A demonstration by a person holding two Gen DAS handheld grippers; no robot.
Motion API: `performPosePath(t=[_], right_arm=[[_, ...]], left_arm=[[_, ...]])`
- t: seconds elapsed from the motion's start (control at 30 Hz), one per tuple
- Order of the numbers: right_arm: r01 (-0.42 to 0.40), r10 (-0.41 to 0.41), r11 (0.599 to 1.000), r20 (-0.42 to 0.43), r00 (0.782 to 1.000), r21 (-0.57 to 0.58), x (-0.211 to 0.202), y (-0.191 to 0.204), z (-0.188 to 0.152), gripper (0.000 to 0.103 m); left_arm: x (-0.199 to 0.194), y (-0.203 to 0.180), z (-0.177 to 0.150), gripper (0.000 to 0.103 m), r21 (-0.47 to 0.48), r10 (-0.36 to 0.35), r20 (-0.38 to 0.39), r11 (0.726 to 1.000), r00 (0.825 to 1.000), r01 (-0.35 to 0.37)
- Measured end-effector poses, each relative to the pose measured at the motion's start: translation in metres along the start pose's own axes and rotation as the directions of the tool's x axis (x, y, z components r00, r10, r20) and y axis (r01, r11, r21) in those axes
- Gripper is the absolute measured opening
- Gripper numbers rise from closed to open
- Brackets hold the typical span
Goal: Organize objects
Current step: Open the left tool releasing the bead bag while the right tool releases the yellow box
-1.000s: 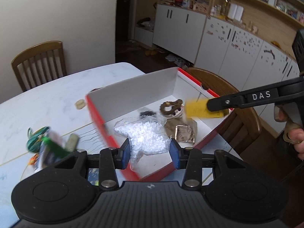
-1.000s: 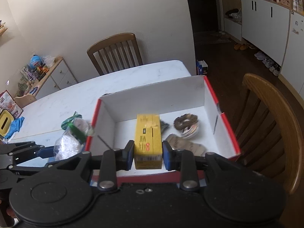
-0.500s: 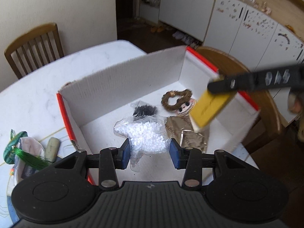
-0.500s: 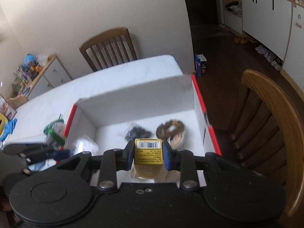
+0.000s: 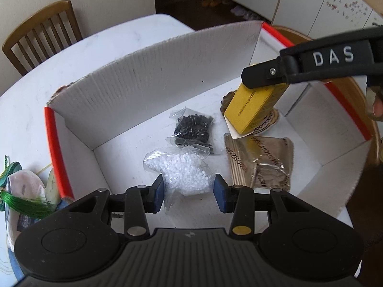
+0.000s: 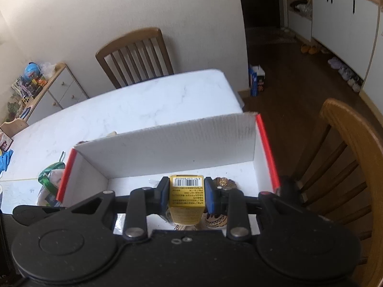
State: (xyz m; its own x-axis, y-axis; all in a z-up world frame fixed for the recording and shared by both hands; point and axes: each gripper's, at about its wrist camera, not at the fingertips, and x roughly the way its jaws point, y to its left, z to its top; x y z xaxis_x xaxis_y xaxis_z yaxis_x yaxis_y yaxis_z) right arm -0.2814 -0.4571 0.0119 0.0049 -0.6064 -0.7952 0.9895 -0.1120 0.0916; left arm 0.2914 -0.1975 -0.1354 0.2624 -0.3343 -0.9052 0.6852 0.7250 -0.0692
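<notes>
Nearest, the left tongs (image 5: 189,192) hang inside the white box (image 5: 155,76), clamped on the bag of white beads (image 5: 182,172), which looks close to the floor. Further in, the right tongs (image 6: 184,192) grip the yellow carton (image 6: 187,198), tilted above the woven coaster (image 5: 268,119) and foil packets (image 5: 263,165). Both loads seem mid-placement; next calls for lowering and letting go. Open floor lies left of the black-bead bag (image 5: 194,131); the walls crowd the right side. Leftover items (image 5: 24,191) wait on the bench (image 5: 71,55).

Two wooden chairs (image 6: 134,55) (image 6: 347,167) flank the white table (image 6: 143,110); white cabinets (image 6: 344,19) line the wall.
</notes>
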Motion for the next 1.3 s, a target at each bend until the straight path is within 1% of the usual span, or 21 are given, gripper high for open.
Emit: performPosePath(t=[0.2, 0.3, 0.37, 0.57, 0.6, 0.63, 0.67, 0.7, 0.73, 0.8, 0.9, 1.0, 1.07, 1.13, 1.3], right_arm=[[0.001, -0.001, 1.000, -0.029, 1.000, -0.012, 0.013, -0.005, -0.002, 0.029], [-0.006, 0.005, 1.000, -0.031, 1.000, -0.019, 0.014, -0.007, -0.003, 0.029], [-0.008, 0.007, 1.000, -0.035, 0.999, -0.027, 0.014, -0.007, -0.003, 0.029], [-0.018, 0.016, 1.000, -0.053, 0.998, -0.022, 0.016, -0.010, -0.001, 0.030], [-0.016, 0.014, 1.000, -0.054, 0.998, -0.021, 0.015, -0.011, -0.001, 0.030], [-0.015, 0.013, 1.000, -0.054, 0.998, -0.020, 0.015, -0.012, -0.001, 0.031], [-0.014, 0.013, 1.000, -0.052, 0.999, -0.020, 0.014, -0.013, -0.001, 0.031], [-0.014, 0.013, 1.000, -0.052, 0.999, -0.019, 0.013, -0.014, -0.001, 0.032], [-0.013, 0.012, 1.000, -0.054, 0.998, -0.018, 0.012, -0.015, -0.001, 0.032], [-0.020, 0.019, 1.000, -0.055, 0.998, -0.020, 0.010, -0.016, -0.002, 0.034], [-0.026, 0.025, 0.999, -0.055, 0.998, -0.028, 0.004, -0.017, -0.004, 0.039], [-0.040, 0.038, 0.998, -0.051, 0.998, -0.038, -0.004, -0.016, -0.007, 0.048], [-0.049, 0.047, 0.998, -0.048, 0.998, -0.047, -0.009, -0.016, -0.009, 0.056], [-0.057, 0.054, 0.997, -0.042, 0.998, -0.058, -0.015, -0.014, -0.011, 0.059], [-0.075, 0.073, 0.995, -0.033, 0.997, -0.068, -0.029, -0.012, -0.016, 0.061]], left_arm=[[0.018, -0.003, 0.012, 0.042, 0.008, 0.012, -0.085, 1.000, 0.996, -0.011], [0.028, -0.005, 0.017, 0.042, 0.018, 0.030, -0.129, 0.999, 0.991, -0.028], [0.034, -0.005, 0.018, 0.042, 0.014, 0.028, -0.160, 1.000, 0.987, -0.026], [0.042, -0.005, 0.019, 0.043, 0.005, 0.023, -0.185, 1.000, 0.982, -0.022], [0.042, -0.005, 0.018, 0.044, 0.005, 0.023, -0.186, 1.000, 0.982, -0.022], [0.043, -0.005, 0.018, 0.048, 0.005, 0.023, -0.188, 1.000, 0.982, -0.022], [0.043, -0.006, 0.017, 0.051, 0.005, 0.025, -0.189, 1.000, 0.982, -0.024], [0.043, -0.006, 0.016, 0.057, 0.004, 0.027, -0.188, 1.000, 0.982, -0.027], [0.043, -0.006, 0.015, 0.061, 0.005, 0.030, -0.186, 1.000, 0.982, -0.030], [0.041, -0.007, 0.014, 0.061, 0.006, 0.035, -0.181, 0.999, 0.983, -0.034], [0.037, -0.006, 0.013, 0.062, -0.007, 0.035, -0.174, 0.999, 0.984, -0.037], [0.029, -0.004, 0.010, 0.062, -0.025, 0.029, -0.148, 0.999, 0.988, -0.033], [0.022, -0.003, 0.008, 0.062, -0.042, 0.021, -0.133, 0.999, 0.991, -0.027], [0.014, -0.003, 0.007, 0.062, -0.057, 0.008, -0.110, 0.998, 0.994, -0.015], [-0.005, -0.007, 0.008, 0.062, -0.073, -0.005, -0.052, 0.997, 0.999, 0.001]])
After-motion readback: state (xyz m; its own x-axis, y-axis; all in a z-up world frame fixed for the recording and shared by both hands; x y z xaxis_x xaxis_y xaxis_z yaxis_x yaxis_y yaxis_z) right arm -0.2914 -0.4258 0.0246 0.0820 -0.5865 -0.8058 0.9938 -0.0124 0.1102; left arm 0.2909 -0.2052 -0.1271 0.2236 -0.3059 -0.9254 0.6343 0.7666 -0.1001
